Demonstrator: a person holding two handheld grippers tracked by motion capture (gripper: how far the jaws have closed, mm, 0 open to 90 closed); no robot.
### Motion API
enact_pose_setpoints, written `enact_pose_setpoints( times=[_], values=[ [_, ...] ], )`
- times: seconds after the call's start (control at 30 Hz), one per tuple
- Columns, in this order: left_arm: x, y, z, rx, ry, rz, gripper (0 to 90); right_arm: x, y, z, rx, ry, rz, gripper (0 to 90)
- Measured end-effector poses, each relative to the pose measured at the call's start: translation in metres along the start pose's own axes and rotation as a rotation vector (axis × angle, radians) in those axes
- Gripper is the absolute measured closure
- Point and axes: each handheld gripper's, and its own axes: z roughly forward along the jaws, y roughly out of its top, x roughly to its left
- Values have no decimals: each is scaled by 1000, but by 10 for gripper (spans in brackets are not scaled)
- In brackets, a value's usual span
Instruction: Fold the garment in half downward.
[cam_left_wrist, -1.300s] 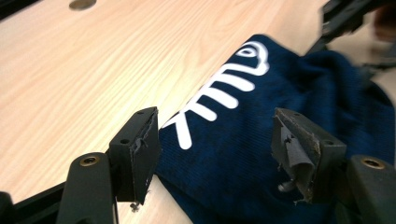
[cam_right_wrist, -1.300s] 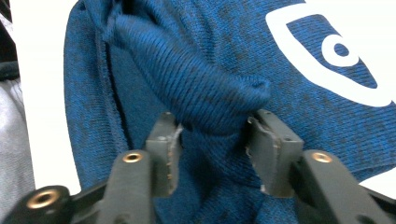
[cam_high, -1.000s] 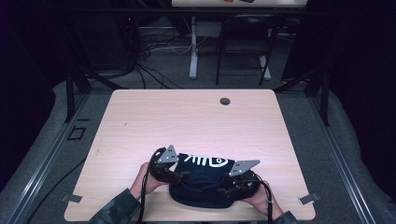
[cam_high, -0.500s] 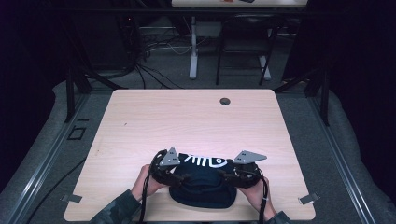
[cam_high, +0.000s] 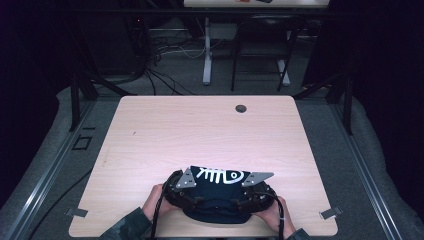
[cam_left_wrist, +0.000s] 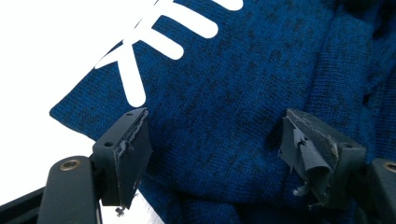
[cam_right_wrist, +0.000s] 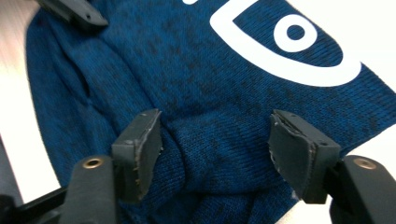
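The left tool (cam_left_wrist: 212, 154) stands with its jaws apart, and they have just been opening; blue knit lies between the worn black pads (cam_left_wrist: 133, 144) without being pinched. The right tool (cam_right_wrist: 215, 154) is likewise spread, its jaws having just widened, with a soft bunched fold of the same cloth between its pads (cam_right_wrist: 142, 147) (they flank it; no squeeze shows).

The cloth is a dark blue sweater (cam_high: 215, 192), a fine ribbed knit flecked with black, printed in smooth white with a fish skeleton (cam_high: 220, 175): straight rounded ribs by the left tool, a ringed eye by the right. It lies folded into a rounded heap at the near edge of the counter (cam_high: 200, 130), between the two hands (cam_high: 152, 202).

The counter is pale wood-grain laminate with rounded corners and a small round grommet (cam_high: 241, 108) near its far edge.
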Motion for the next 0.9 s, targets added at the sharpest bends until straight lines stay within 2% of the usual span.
enact_pose_setpoints(
  times=[0.03,0.23,0.4,0.7,0.83,0.87,0.9],
  values=[
    [-1,-1,0,-2,5,-8,230,0,0,1,17,-2,-9,323],
    [-4,-3,5,2,43,-45,177,-2,0,8,13,-23,-45,290],
    [-1,-4,8,9,42,-78,151,-9,5,13,11,-35,-61,267],
    [5,-4,11,-3,56,-87,141,-18,10,20,-10,-33,-67,255],
    [4,-5,10,-27,62,-89,131,-18,9,19,-25,-43,-65,192],
    [5,-4,6,-46,63,-102,124,-19,10,17,-33,-53,-52,136],
    [6,-4,5,-52,68,-104,111,-20,10,14,-37,-50,-50,124]
  ],
)
